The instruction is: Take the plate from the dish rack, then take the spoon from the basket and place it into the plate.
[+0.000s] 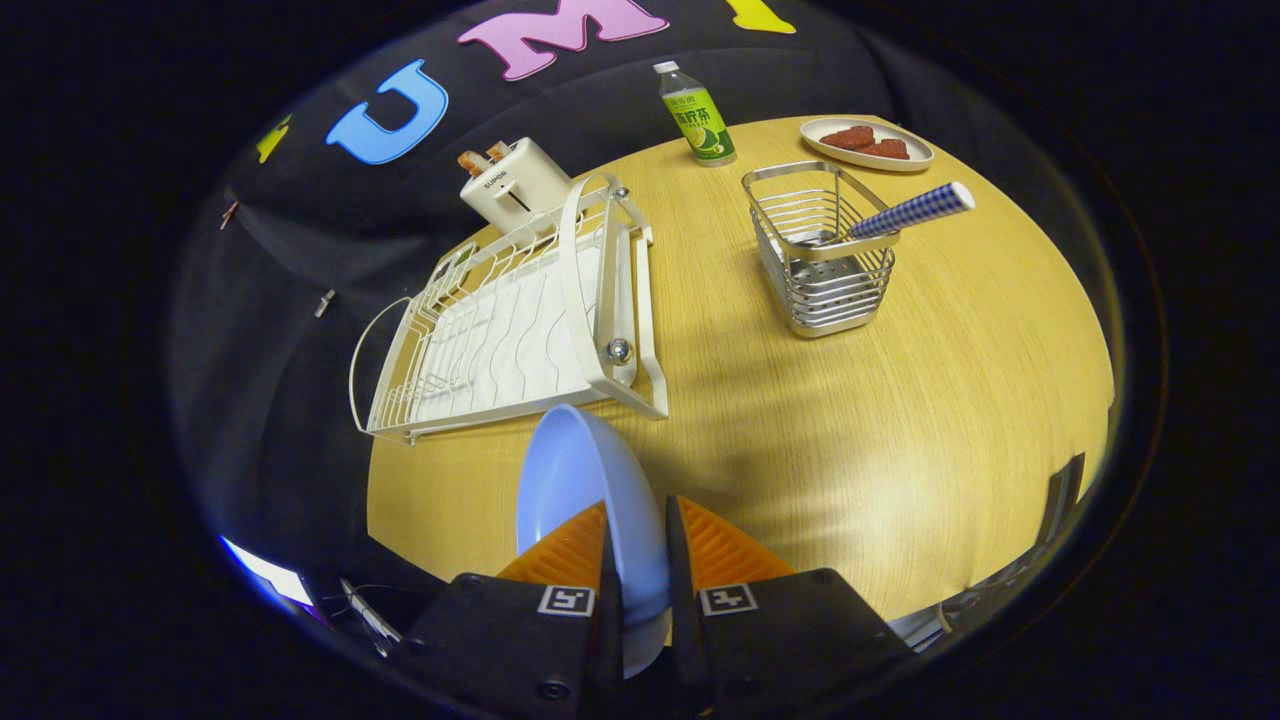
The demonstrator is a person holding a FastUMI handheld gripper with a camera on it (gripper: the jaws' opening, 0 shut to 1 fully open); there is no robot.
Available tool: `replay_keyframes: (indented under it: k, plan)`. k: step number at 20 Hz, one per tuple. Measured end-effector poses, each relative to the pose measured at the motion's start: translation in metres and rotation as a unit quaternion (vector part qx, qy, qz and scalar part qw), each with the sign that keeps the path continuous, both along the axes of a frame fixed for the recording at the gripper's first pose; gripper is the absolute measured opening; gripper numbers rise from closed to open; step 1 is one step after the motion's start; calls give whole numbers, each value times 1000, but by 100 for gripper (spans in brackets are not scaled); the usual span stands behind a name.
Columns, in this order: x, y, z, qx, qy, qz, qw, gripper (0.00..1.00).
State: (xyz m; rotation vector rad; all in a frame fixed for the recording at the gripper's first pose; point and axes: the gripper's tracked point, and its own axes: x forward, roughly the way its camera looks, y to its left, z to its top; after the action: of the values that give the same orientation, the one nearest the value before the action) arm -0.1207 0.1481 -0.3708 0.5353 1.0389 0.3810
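Here, a pale blue plate [585, 490] is gripped on edge by the tongs [637, 535], whose two fingers [565, 555] are closed to a narrow gap with the plate's rim pinched between them. The plate is held upright above the wooden tabletop [900, 420], its hollow face turned to the left of the tongs, and its upper rim is seen just short of the near corner of the dish rack [520, 320].

The white wire dish rack is set ahead of the tongs and to their left, lying on the tabletop with no dishes seen in its slots. Behind it, farther from the tongs, a cream toaster [515, 185] is placed, with two browned slices seen sticking out of its top.

Ahead of the tongs and to their right, well apart from the plate, a metal wire basket [825, 265] stands on the tabletop. The spoon [915, 210] is kept in that basket, its blue-and-white checked handle leaned out over the rim toward the right; its bowl end is hidden inside the basket.

Beyond the basket, a green-labelled bottle [697, 115] with a white cap is stood upright, and to its right a small oval dish [866, 145] with reddish pieces of food is laid near the far edge of the tabletop.
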Motion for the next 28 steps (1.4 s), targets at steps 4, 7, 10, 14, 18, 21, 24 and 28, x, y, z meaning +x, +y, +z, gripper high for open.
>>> replay_keyframes:
  k: [4, 7, 10, 14, 18, 21, 24, 28]
  plan:
    - [-3, -10, -22, -18, 28, -20, 999, 27]
    - [-1, -19, -23, -20, 35, -41, 998, 38]
    - [3, -22, -21, -20, 33, -48, 998, 52]
    - [5, -26, -10, -24, 15, -44, 999, 83]
    - [9, -33, 11, -23, -16, -37, 999, 98]
    - [18, -44, 41, -15, -53, -36, 998, 99]
    - [32, -59, 83, -12, -113, -30, 993, 99]
    - [54, -93, 132, -52, -209, 1, 977, 99]
